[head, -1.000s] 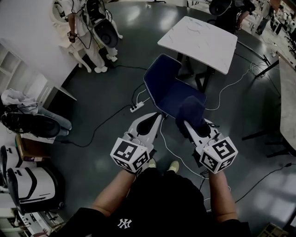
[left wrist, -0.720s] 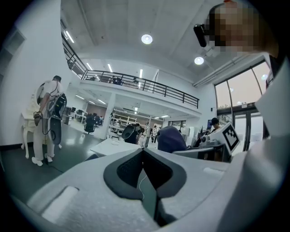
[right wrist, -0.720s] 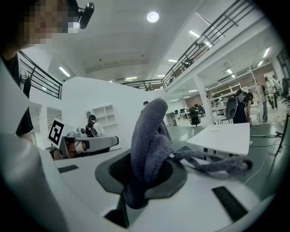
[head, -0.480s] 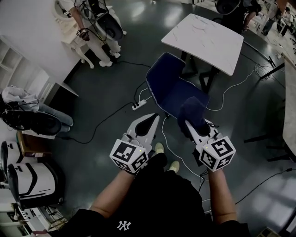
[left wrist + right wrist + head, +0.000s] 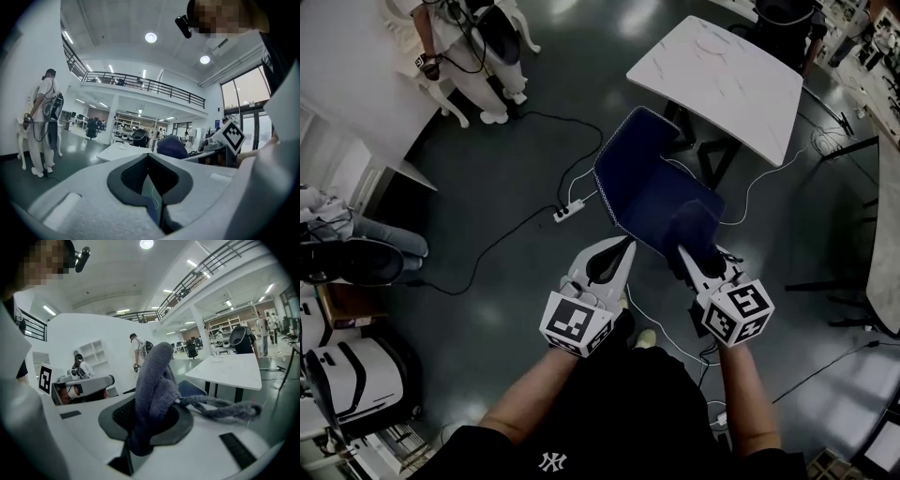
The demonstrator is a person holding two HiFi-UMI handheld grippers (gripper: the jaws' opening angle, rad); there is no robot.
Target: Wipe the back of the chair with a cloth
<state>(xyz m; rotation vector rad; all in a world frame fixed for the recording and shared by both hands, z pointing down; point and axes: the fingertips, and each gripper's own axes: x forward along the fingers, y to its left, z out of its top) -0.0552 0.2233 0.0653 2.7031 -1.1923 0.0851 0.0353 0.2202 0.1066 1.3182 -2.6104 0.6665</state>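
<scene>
Right hand-held gripper (image 5: 149, 405) pinches knitted grey cloth (image 5: 154, 373) — left hand-held gripper (image 5: 623, 247) closed, empty.

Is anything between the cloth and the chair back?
Nothing visible. The right gripper holds the cloth over the seat's near edge; only the bare seat lies between it and the chair back. The left gripper is off to the side, shut and empty.
</scene>
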